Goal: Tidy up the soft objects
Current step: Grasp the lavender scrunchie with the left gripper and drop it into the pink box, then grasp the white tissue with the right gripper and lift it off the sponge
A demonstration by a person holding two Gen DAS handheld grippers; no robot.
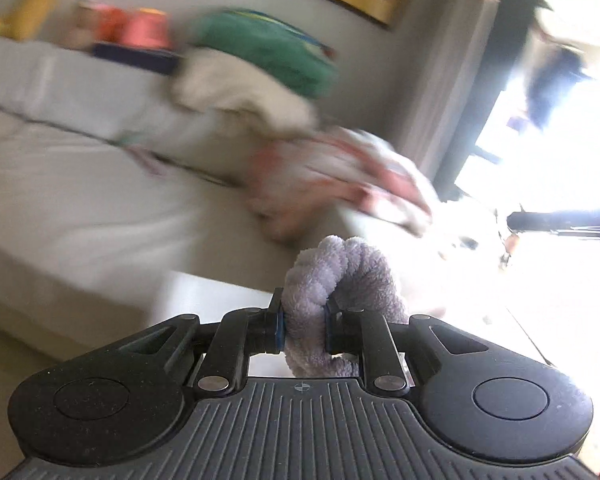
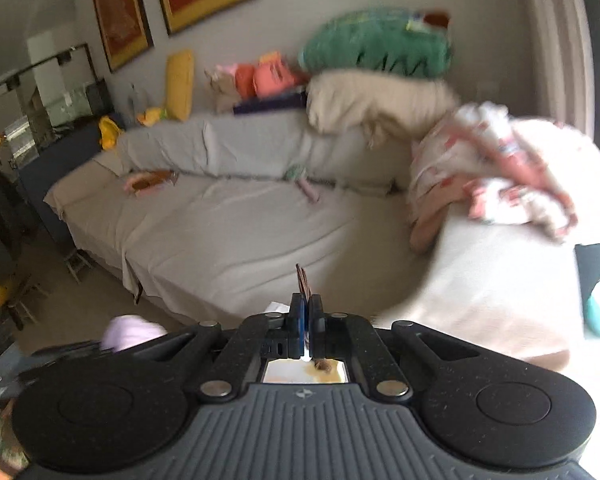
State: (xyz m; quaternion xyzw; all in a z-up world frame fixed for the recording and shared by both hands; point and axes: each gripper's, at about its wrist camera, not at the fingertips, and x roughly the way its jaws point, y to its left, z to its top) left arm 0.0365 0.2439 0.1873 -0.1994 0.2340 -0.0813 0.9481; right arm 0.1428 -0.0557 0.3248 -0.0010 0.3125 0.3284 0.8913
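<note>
**Q:** What are your grippers doing right now?

**A:** Your left gripper [image 1: 303, 330] is clamped on a lilac fuzzy toy [image 1: 332, 280]. It's pinched right between the fingers, bulging up over the tips and hanging out below them, with the sofa [image 1: 80, 184] beyond.

**Q:** And the right one?

**A:** Your right gripper [image 2: 307, 322] is squeezed nearly closed on something thin and brown [image 2: 302, 280] that pokes up past the fingertips. Can't tell what it is. Past it on the sofa's back sit a green cushion [image 2: 376, 44] on a cream pillow [image 2: 372, 102], with a pink-patterned blanket [image 2: 496, 168] bunched on the sofa's right end.
</note>
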